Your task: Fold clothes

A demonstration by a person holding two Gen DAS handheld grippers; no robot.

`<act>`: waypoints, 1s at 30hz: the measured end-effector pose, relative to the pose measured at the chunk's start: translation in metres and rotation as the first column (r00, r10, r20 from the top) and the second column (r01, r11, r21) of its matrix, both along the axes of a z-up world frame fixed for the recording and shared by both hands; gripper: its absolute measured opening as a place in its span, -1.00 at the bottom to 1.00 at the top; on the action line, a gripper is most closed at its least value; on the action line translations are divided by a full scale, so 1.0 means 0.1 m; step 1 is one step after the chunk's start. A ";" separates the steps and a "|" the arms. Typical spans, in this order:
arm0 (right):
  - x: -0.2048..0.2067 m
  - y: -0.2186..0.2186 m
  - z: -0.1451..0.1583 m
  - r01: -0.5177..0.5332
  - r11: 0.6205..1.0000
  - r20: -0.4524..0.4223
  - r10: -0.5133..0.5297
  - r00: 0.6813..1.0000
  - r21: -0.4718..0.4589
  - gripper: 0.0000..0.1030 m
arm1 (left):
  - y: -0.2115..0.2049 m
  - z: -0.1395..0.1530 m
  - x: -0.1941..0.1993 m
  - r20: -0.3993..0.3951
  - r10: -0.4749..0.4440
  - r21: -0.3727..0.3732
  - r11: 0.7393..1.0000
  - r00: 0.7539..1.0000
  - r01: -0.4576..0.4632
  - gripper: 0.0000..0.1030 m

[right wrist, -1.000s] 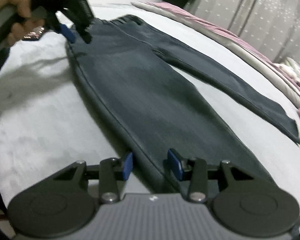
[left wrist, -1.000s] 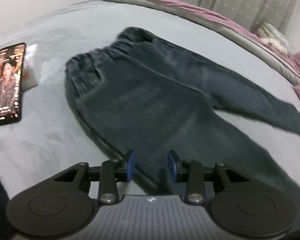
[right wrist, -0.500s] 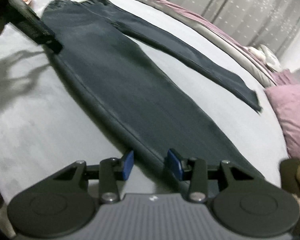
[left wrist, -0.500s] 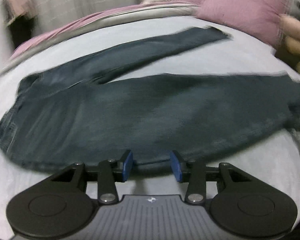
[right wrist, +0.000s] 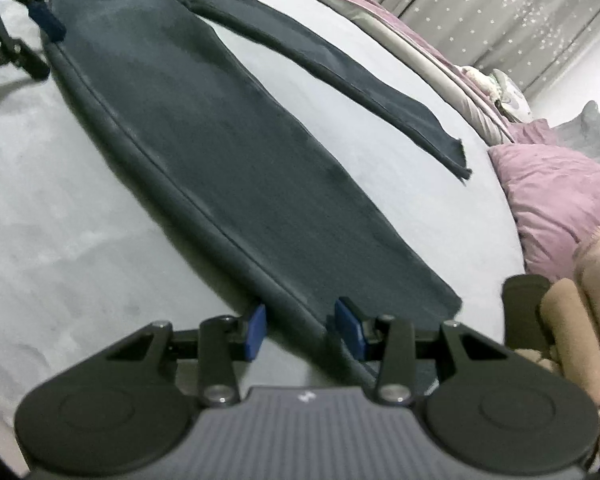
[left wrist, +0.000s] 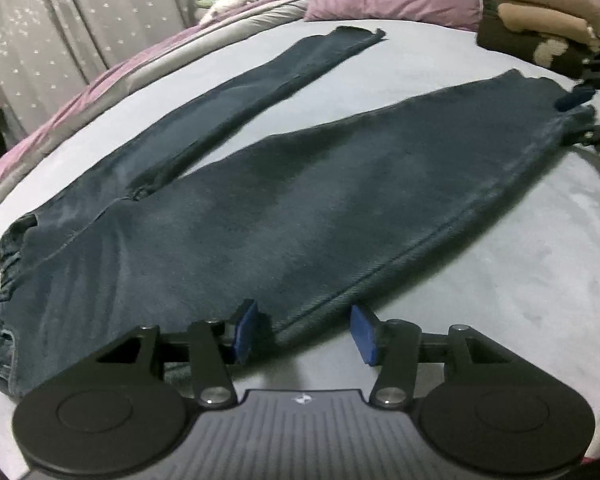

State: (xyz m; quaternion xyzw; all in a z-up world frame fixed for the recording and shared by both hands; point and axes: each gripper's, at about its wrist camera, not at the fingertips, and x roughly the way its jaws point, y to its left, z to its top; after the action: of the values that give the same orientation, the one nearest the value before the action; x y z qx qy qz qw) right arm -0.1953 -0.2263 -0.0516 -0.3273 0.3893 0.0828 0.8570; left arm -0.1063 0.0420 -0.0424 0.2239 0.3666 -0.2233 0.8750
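A pair of dark blue jeans (left wrist: 284,216) lies flat on the grey bed (left wrist: 520,280), legs spread apart, waistband at the left of the left wrist view. My left gripper (left wrist: 305,332) hovers low over the outer side seam near the hip. Its jaws are opening, with the seam edge between the blue pads but not pinched. My right gripper (right wrist: 303,330) sits near the hem of the same leg (right wrist: 228,168), jaws apart with the seam between them, not pressed. Each gripper shows in the other's view: the right gripper (left wrist: 582,120) at the hem, the left gripper (right wrist: 44,50) by the hip.
A pink pillow (right wrist: 560,200) lies past the hems at the bed's far end. A pink and grey quilt (left wrist: 100,80) runs along the far side under a starry curtain (left wrist: 60,20). A person's hand (right wrist: 592,292) grips the right tool. Bare grey sheet (right wrist: 60,220) lies on the near side.
The left view swung from the waistband and a phone round to the near leg's side seam, and its jaws widened. The right gripper slid along that leg to the hem.
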 end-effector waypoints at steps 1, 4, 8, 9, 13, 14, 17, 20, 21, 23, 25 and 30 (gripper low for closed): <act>0.02 -0.02 -0.01 0.007 1.000 0.002 -0.007 1.000 -0.013 -0.27 | -0.01 -0.01 0.01 0.005 -0.004 -0.003 1.000 1.000 0.004 -0.09; 0.07 -0.08 -0.05 0.015 0.998 0.000 -0.015 1.000 -0.062 -0.50 | -0.03 -0.04 0.03 0.019 -0.024 -0.005 1.000 1.000 0.024 -0.67; 0.01 -0.05 -0.12 -0.033 0.981 -0.011 0.031 0.999 -0.191 -0.77 | -0.02 0.08 -0.09 0.074 -0.055 -0.001 0.998 0.996 0.055 -0.84; -0.02 -0.03 -0.11 -0.043 0.973 -0.002 0.043 0.999 -0.226 -0.79 | 0.01 0.12 -0.12 0.080 -0.061 -0.008 0.998 0.995 0.062 -0.84; -0.17 0.03 0.02 -0.055 0.952 0.014 0.062 0.998 -0.300 -0.81 | 0.06 0.11 -0.16 0.051 -0.090 0.001 0.996 0.995 0.090 -0.84; -0.20 0.04 0.04 -0.057 0.951 0.004 0.062 0.998 -0.305 -0.81 | 0.06 0.08 -0.16 0.034 -0.098 0.011 0.995 0.995 0.098 -0.84; -0.28 0.09 -0.02 -0.078 0.947 -0.062 0.062 0.996 -0.311 -0.82 | 0.05 -0.03 -0.15 0.004 -0.111 0.039 0.993 0.994 0.111 -0.83; -0.29 0.13 -0.17 -0.101 0.947 -0.139 0.061 0.988 -0.305 -0.81 | 0.09 0.01 -0.12 -0.017 -0.102 0.010 0.995 0.995 0.102 -0.79; -0.29 0.14 -0.20 -0.109 0.942 -0.141 0.066 0.988 -0.319 -0.80 | 0.11 0.05 -0.11 -0.027 -0.098 -0.006 0.995 0.995 0.098 -0.75; -0.26 0.13 -0.18 -0.106 0.943 -0.149 0.062 0.987 -0.314 -0.76 | 0.15 0.10 -0.10 -0.045 -0.092 -0.040 0.995 0.995 0.091 -0.63; -0.24 0.11 -0.14 -0.104 0.948 -0.158 0.058 0.986 -0.302 -0.63 | 0.21 0.16 -0.09 -0.064 -0.085 -0.091 0.993 0.994 0.079 -0.54; -0.22 -0.04 0.16 -0.059 0.990 -0.196 0.033 0.980 -0.127 -0.28 | 0.39 0.32 -0.03 -0.074 -0.043 -0.227 0.973 0.996 0.025 -0.35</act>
State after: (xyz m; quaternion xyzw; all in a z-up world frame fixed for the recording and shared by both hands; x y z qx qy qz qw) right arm -0.2174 -0.2308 -0.0357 -0.3827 0.4675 0.1079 0.7895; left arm -0.1094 0.0807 -0.0102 0.1202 0.3692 -0.2874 0.8756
